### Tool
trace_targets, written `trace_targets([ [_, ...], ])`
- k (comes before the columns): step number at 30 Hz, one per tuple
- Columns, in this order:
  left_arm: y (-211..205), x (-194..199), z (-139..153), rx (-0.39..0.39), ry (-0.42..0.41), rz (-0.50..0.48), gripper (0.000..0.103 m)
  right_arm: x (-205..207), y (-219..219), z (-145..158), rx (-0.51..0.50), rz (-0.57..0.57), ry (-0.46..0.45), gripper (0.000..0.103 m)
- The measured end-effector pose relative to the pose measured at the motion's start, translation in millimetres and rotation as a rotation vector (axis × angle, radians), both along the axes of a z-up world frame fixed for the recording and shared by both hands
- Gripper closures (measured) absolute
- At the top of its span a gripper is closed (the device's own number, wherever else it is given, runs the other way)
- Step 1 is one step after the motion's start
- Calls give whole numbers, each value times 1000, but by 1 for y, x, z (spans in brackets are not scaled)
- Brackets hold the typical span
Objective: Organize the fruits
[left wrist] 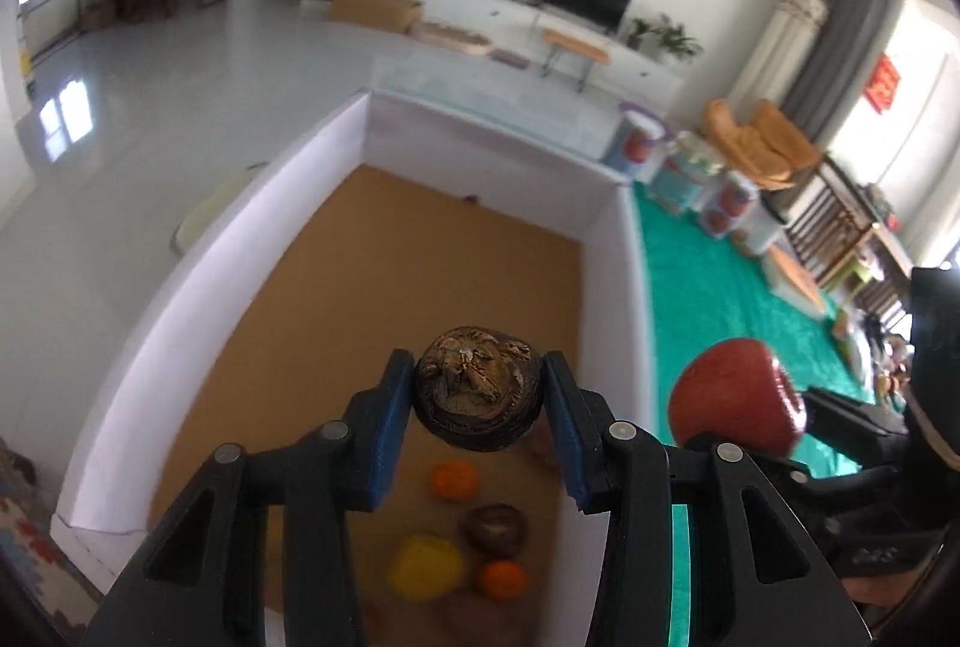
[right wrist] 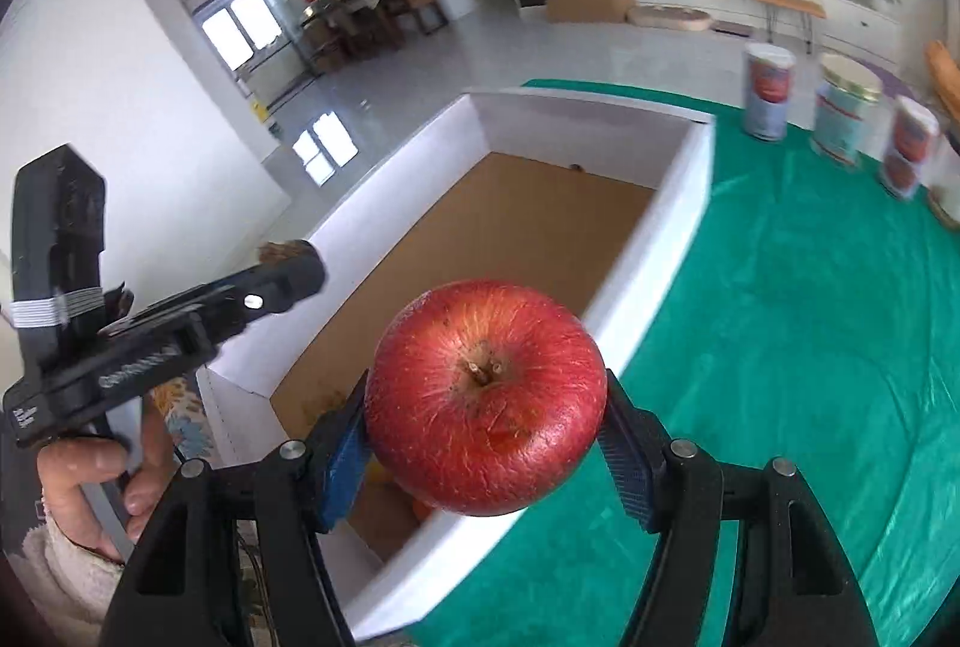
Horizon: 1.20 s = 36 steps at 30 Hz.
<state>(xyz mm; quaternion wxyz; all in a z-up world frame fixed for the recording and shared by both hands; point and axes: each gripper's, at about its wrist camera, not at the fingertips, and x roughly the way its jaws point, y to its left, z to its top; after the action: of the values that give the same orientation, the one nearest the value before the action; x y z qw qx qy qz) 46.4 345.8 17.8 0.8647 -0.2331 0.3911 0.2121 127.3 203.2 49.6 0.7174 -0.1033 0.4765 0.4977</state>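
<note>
My left gripper (left wrist: pixel 478 388) is shut on a dark brown wrinkled fruit (left wrist: pixel 478 407), held above a white-walled box (left wrist: pixel 198 287) with a brown cardboard floor. In the box's near end lie two small oranges (left wrist: pixel 455 479), a yellow fruit (left wrist: pixel 426 566) and another dark fruit (left wrist: pixel 495 527). My right gripper (right wrist: pixel 486 407) is shut on a red apple (right wrist: pixel 486 377), stem end facing the camera, over the box's right wall (right wrist: pixel 660 257). The left wrist view shows the apple (left wrist: pixel 735 398) to the right. In the right wrist view the left gripper (right wrist: pixel 288 263) hangs at the left, held by a hand (right wrist: pixel 78 473).
A green cloth (right wrist: pixel 780 317) covers the table right of the box. Several printed cans (right wrist: pixel 768 83) stand at its far side. The far half of the box floor (right wrist: pixel 540 227) is bare. Beyond are a tiled room floor, a TV unit and curtains.
</note>
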Motion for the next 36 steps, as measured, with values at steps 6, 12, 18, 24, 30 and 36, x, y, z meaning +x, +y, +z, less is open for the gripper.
trace_targets([
  [6,61,14,-82,-132,213,114,58,-6,94,-65,-236,76,-15,35],
  [12,64,14,-92,-152,261,131,31,-7,118,-98,-330,118,-1,34],
  [18,38,-11,-46,5,121,104,12,-4,73,-45,-212,47,-121,5],
  [24,-26,-49,3,270,54,75,2,-26,12,5,-213,11,-223,0],
  [30,-68,-79,16,403,103,135,1,-55,-39,6,-151,-41,-61,0],
  [36,-59,-96,-1,348,157,198,1,-79,-42,-18,-182,-80,-39,0],
])
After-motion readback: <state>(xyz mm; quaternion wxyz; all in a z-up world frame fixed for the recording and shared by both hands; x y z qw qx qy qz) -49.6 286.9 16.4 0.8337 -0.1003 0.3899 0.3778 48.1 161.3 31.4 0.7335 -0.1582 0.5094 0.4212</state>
